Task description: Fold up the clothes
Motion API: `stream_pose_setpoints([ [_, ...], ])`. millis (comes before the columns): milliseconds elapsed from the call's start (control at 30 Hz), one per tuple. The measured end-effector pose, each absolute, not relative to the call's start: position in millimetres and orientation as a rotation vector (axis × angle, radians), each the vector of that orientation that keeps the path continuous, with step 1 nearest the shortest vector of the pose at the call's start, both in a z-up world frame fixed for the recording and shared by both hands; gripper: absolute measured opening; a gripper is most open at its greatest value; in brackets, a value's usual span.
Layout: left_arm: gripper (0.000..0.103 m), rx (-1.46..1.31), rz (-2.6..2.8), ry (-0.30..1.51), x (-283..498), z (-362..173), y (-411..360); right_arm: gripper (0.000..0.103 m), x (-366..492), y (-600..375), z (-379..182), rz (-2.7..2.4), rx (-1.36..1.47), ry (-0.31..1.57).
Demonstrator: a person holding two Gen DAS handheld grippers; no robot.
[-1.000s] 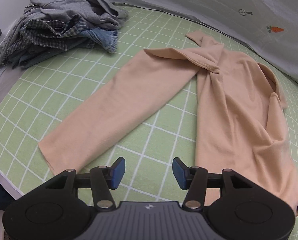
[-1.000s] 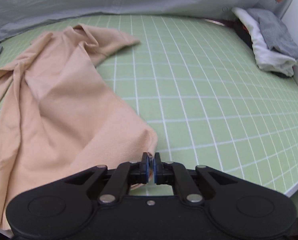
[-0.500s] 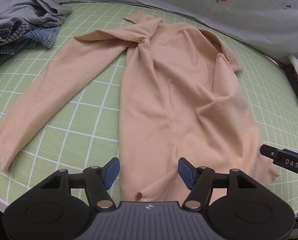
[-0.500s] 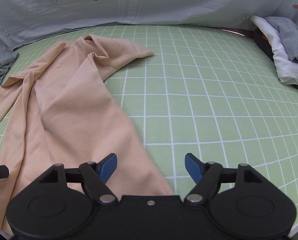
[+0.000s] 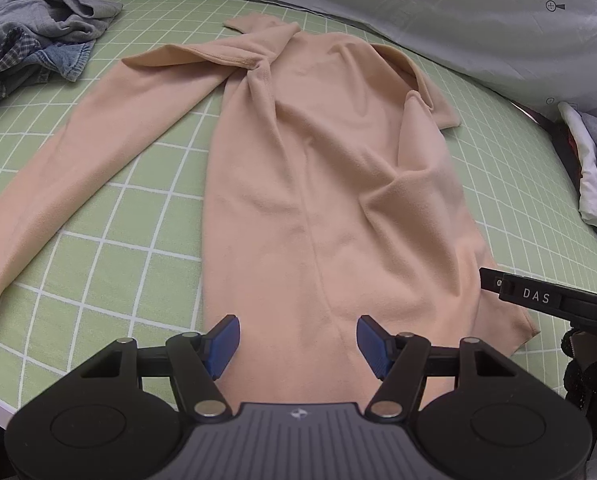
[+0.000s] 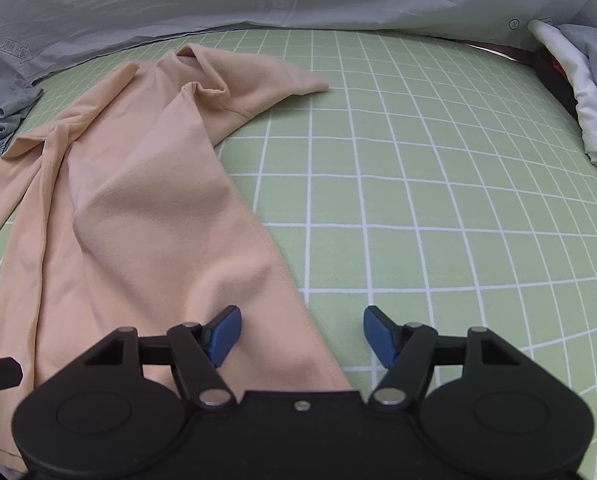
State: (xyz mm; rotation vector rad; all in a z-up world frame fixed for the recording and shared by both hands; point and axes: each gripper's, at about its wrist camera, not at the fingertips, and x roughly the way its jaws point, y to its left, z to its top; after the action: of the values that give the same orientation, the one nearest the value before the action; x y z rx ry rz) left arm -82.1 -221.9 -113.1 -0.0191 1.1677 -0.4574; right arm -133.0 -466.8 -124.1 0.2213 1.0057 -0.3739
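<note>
Old pile: a heap of grey and blue clothes [image 5: 38, 44] sits far left of the peach top.
Peach top [image 5: 322, 184]: lies spread out on the green checked bed [image 6: 438, 200], one long sleeve [image 5: 86, 148] sticking out left. No fold made yet, I think.
Left gripper [image 5: 298, 344]: fingers wide apart, holding nothing, over the top's bottom edge.
Right gripper [image 6: 302, 336]: fingers closing a little, the top's right edge between them, not pinched.
Other pile: white and grey clothes [image 6: 578, 84] far right of the top.
Left to do: sleeves in, then fold.

Both wrist views look steeply down, close over the near hem of the shirt [image 5: 298, 208]. Left sits over its middle, right over its right edge [image 6: 282, 280]; both share the shirt.
</note>
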Motion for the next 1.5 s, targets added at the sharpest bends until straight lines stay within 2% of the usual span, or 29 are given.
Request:
stream_pose_setpoints([
  [167, 0.061, 0.054, -0.461, 1.157, -84, -118, -233, 0.069, -138, -464, -125, -0.377, 0.212, 1.006],
  [267, 0.036, 0.116, -0.439, 1.13, -85, -119, -235, 0.068, -139, -464, -125, -0.375, 0.223, 1.004],
  [300, 0.017, 0.138, -0.427, 1.12, -85, -119, -234, 0.066, -140, -465, -125, -0.375, 0.235, 1.002],
  [367, 0.006, 0.091, -0.424, 1.127, -80, -119, -225, 0.066, -141, -465, -125, -0.37, 0.25, 0.997],
  [400, 0.003, 0.048, -0.415, 1.137, -77, -119, -217, 0.063, -142, -464, -125, -0.363, 0.246, 0.994],
  [500, 0.002, -0.024, -0.33, 1.109, -72, -109, -189, 0.045, -143, -460, -123, -0.346, 0.233, 0.995],
  [600, 0.0, -0.053, -0.171, 1.045, -66, -92, -150, 0.043, -144, -459, -123, -0.346, 0.225, 0.997],
  [767, 0.0, -0.069, 0.051, 1.069, -45, -95, -85, 0.045, -143, -460, -123, -0.372, 0.232, 1.005],
  [867, 0.0, -0.131, 0.029, 1.049, -42, -87, -74, 0.048, -141, -460, -123, -0.39, 0.24, 1.016],
  [900, 0.004, -0.152, 0.019, 1.039, -41, -83, -71, 0.048, -139, -461, -123, -0.394, 0.247, 1.019],
  [1033, 0.037, -0.169, -0.117, 1.013, -31, -75, -106, 0.049, -133, -463, -123, -0.403, 0.248, 1.032],
  [1067, 0.041, -0.159, -0.155, 1.012, -29, -75, -118, 0.049, -131, -463, -123, -0.404, 0.244, 1.036],
  [1133, 0.06, -0.138, -0.231, 1.008, -24, -76, -141, 0.051, -128, -463, -123, -0.403, 0.231, 1.04],
  [1200, 0.065, -0.117, -0.307, 1.003, -20, -76, -165, 0.052, -128, -463, -124, -0.401, 0.22, 1.04],
  [1267, 0.065, -0.071, -0.362, 1.044, -16, -85, -181, 0.054, -128, -465, -124, -0.397, 0.216, 1.039],
  [1300, 0.063, -0.045, -0.388, 1.069, -15, -90, -188, 0.054, -129, -467, -124, -0.398, 0.217, 1.04],
  [1367, 0.044, -0.001, -0.382, 1.105, -14, -102, -193, 0.057, -130, -470, -125, -0.402, 0.223, 1.042],
  [1400, 0.019, 0.0, -0.363, 1.121, -13, -106, -191, 0.059, -130, -471, -125, -0.404, 0.229, 1.043],
  [1433, 0.004, -0.005, -0.341, 1.138, -11, -110, -187, 0.061, -130, -472, -126, -0.408, 0.231, 1.044],
  [1500, 0.004, -0.057, -0.295, 1.149, -7, -114, -171, 0.064, -130, -473, -126, -0.416, 0.232, 1.046],
])
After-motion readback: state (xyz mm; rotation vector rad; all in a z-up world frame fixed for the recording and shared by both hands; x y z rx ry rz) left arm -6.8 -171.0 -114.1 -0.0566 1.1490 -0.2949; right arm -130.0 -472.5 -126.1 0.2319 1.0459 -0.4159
